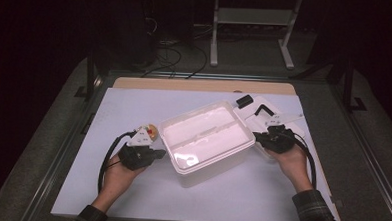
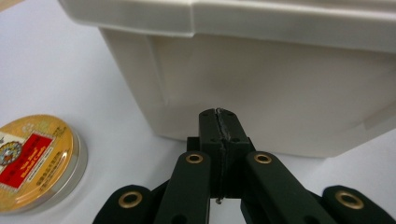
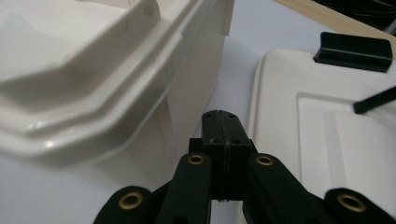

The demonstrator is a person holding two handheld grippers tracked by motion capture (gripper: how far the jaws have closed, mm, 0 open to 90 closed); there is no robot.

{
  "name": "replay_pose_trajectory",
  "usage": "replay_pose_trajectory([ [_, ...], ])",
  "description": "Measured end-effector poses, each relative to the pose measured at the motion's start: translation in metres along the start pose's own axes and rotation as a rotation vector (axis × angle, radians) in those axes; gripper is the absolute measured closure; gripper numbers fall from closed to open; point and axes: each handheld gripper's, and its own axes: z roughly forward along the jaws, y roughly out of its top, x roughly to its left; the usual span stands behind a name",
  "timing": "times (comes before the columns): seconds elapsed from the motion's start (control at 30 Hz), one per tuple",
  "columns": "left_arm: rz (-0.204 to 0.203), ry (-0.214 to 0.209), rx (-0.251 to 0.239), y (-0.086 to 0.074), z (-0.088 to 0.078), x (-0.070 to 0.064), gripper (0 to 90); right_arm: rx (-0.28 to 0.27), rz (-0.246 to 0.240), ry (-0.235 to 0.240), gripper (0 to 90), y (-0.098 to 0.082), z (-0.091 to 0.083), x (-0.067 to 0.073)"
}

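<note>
An open white bin (image 1: 205,141) stands at the middle of a white sheet (image 1: 130,192) on the table, turned at an angle to the sheet's edges, its interior brightly lit and its inner floor stepped. The left gripper (image 1: 158,154), held in the person's left hand (image 1: 118,174), lies just off the bin's left side; in the left gripper view its jaws are pressed together with nothing between them, and their tips (image 2: 218,122) point at the bin's outer wall (image 2: 289,93), close to it, though contact cannot be told. The right gripper (image 1: 258,137), held in the right hand (image 1: 293,162), lies at the bin's right side, in the gap between the bin and a flat white lid (image 1: 279,111); in the right gripper view its jaws are likewise pressed together and empty, their tips (image 3: 222,123) aimed along the strip of sheet between the bin's wall (image 3: 187,93) on the left and the lid (image 3: 327,121) on the right. The lid lies flat on the sheet to the right of and behind the bin, with a black clip (image 1: 244,100) at its far corner, seen also in the right gripper view (image 3: 353,51), and a thin black rod (image 3: 376,100) crossing its top. A round tin (image 2: 35,161) with a gold-and-red label rests on the sheet left of the bin, just beside the left gripper; in the high view the tin (image 1: 153,131) is partly covered by that gripper's grey plate (image 1: 142,136). A cable (image 1: 107,156) loops from the left gripper past the wrist.
</note>
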Motion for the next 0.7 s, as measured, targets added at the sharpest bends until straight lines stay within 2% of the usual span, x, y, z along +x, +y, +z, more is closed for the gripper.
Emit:
replay_pose_trajectory([
  [0.17, 0.002, -0.005, -0.003, 0.003, 0.003, -0.001, 89.8, -0.01, -0.01, 0.018, 89.9, 0.006, 0.007, 0.0],
  [0.23, 0.014, 0.002, 0.007, 0.003, 0.003, -0.001, 89.9, -0.017, -0.016, 0.04, 90.0, 0.008, 0.009, 0.001],
  [0.3, 0.004, -0.013, 0.0, 0.002, 0.003, 0.0, 89.9, -0.025, -0.019, 0.062, 89.9, 0.007, 0.008, 0.001],
  [0.4, 0.009, -0.013, 0.002, 0.003, 0.003, 0.001, 89.9, -0.022, -0.027, 0.064, 89.9, 0.008, 0.007, 0.002],
  [0.5, 0.009, -0.012, 0.003, 0.002, 0.003, 0.002, 89.9, -0.034, -0.031, 0.115, 90.0, 0.006, 0.005, 0.004],
  [0.7, 0.015, -0.03, -0.011, 0.003, 0.002, 0.002, 89.9, -0.024, -0.045, 0.116, 89.9, 0.003, -0.005, 0.012],
])
